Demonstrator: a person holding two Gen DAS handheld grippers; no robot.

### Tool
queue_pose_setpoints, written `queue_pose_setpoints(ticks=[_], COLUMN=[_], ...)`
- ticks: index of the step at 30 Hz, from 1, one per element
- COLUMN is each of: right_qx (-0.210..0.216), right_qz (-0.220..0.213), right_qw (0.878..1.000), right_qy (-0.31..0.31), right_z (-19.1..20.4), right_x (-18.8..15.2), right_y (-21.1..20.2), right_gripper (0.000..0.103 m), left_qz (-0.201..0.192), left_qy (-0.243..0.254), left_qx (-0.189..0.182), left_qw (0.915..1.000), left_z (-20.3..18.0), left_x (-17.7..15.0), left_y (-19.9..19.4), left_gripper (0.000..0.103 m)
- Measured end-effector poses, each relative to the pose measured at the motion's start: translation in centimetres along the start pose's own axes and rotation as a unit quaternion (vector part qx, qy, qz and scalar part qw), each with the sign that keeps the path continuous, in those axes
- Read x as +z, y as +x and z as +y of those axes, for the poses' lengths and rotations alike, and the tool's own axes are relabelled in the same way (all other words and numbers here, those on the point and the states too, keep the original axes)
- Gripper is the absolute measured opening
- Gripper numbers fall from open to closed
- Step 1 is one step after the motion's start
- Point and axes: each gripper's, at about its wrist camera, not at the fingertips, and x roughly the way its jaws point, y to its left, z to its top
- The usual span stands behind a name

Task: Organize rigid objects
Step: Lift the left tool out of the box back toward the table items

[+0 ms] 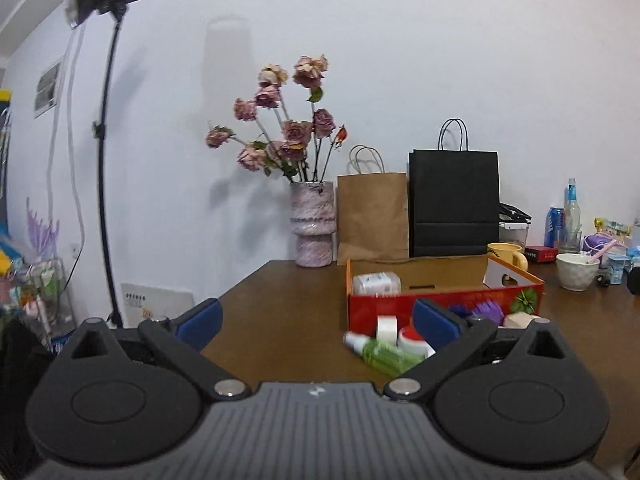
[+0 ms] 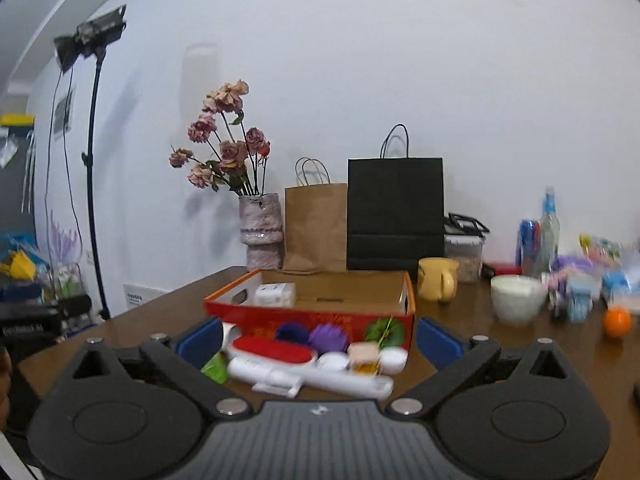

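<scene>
Box (image 2: 308, 318) beyond level, open hand-held gripper (image 2: 318, 340)

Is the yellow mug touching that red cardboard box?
Apart. The right wrist view shows a strip of bare brown table between the yellow mug and the right wall of the red box.

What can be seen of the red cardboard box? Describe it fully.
The red cardboard box is a shallow open-topped tray: printed red outside with a green leaf design, plain brown inside, with handle cutouts in its end walls. It sits flat on the brown table, holding one small white packet. Loose items crowd its near wall.
</scene>
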Motion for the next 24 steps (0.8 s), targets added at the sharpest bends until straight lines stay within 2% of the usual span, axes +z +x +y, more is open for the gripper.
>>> queue_pose_setpoints(ticks=[4,10,14,19,24], right_qx=[0.004,-0.003,0.008,0.009,0.019], right_qz=[0.004,0.030,0.052,0.058,0.048], right_qw=[1.000,0.999,0.998,0.998,0.999], right_qy=[0.011,0.024,0.023,0.029,0.013], right_z=[1.3,3.0,3.5,3.3,3.0], right_x=[-2.8,-6.5,-8.3,-8.1,-7.0], right_y=[-3.5,-7.2,-8.7,-9.5,-7.9], right_gripper=[0.103,0.103,0.103,0.103,0.102], left_qz=[0.026,0.034,0.050,0.073,0.074], left_qy=[-0.031,0.009,0.005,0.010,0.011], left_qx=[-0.014,-0.021,-0.033,-0.032,-0.014], left_qw=[0.9991,0.9992,0.9982,0.9968,0.9971], left_z=[0.7,0.2,1.0,1.9,2.5], left_x=[-2.3,-4.2,-4.6,-5.0,-5.3], left_y=[-3.4,-6.2,-7.6,-8.2,-7.0], left_gripper=[0.103,0.103,0.103,0.103,0.103])
